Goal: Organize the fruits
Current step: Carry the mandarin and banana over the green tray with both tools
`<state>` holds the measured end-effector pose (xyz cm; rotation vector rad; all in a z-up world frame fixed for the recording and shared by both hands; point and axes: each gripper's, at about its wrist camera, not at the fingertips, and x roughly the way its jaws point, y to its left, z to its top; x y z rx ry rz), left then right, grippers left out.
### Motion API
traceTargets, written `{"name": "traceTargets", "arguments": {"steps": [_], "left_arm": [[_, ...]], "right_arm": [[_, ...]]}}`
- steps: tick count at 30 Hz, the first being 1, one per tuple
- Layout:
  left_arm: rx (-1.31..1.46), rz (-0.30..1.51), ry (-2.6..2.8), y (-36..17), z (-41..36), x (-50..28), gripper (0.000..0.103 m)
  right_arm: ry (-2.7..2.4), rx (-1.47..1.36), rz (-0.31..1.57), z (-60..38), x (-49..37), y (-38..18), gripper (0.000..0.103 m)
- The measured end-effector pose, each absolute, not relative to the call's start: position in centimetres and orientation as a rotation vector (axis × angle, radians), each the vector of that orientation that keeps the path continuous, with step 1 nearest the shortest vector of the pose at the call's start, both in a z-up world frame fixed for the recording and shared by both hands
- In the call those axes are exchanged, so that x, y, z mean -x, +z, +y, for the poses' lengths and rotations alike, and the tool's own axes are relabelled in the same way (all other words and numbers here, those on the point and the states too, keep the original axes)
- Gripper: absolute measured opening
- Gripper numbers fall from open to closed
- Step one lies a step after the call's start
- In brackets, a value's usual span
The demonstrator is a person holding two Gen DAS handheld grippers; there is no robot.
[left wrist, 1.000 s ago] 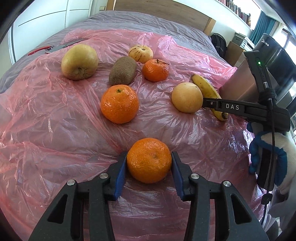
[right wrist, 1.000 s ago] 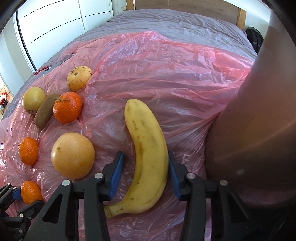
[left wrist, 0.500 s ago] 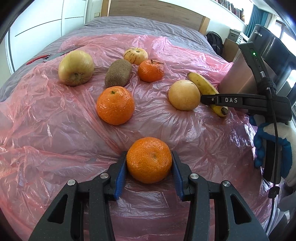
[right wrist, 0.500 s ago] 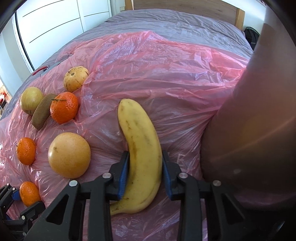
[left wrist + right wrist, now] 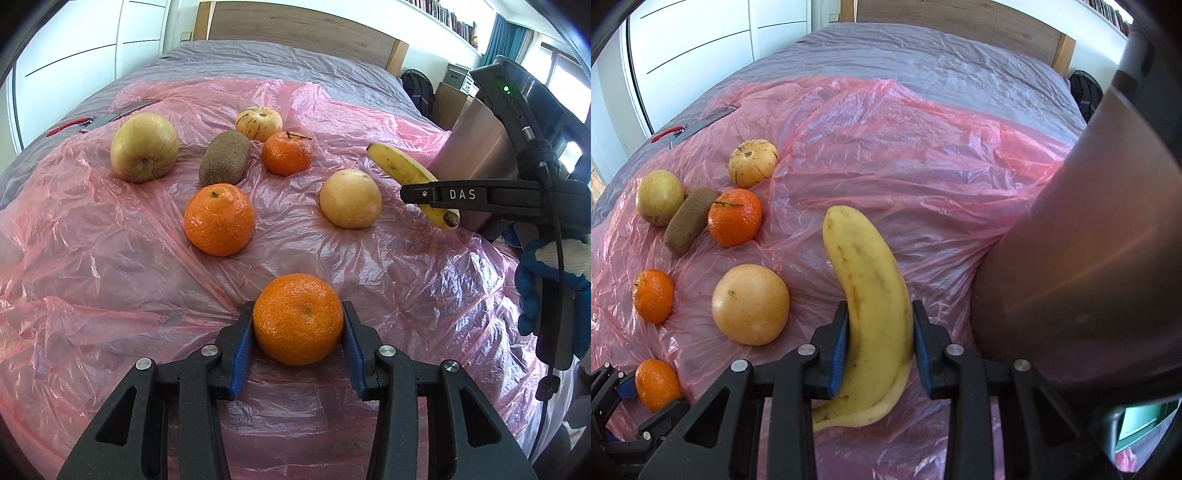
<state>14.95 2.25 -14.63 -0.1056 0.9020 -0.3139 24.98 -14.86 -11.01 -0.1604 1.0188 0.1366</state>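
Note:
My left gripper is shut on a mandarin at the near edge of the pink plastic sheet. My right gripper is shut on a yellow banana, lifted off the sheet; the banana also shows in the left wrist view. On the sheet lie a second mandarin, a third mandarin with a stem, a pale round citrus, a kiwi, a yellow-green apple and a small striped fruit.
A tall metal container stands close on the right of the banana, also seen in the left wrist view. Red-handled pliers lie on the grey bed at far left. A wooden headboard is behind.
My right gripper closed on the banana and raised it. My left gripper closed onto the mandarin and lifted slightly.

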Motion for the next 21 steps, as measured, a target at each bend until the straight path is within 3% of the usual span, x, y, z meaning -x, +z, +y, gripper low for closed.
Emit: {"name": "traceTargets", "arguments": {"steps": [21], "left_arm": [[0.044, 0.82, -0.302, -12.6, 1.6, -11.6, 0.038]], "right_arm": [[0.133, 0.146, 1.01, -15.3, -14.8, -5.5, 0.0]]}}
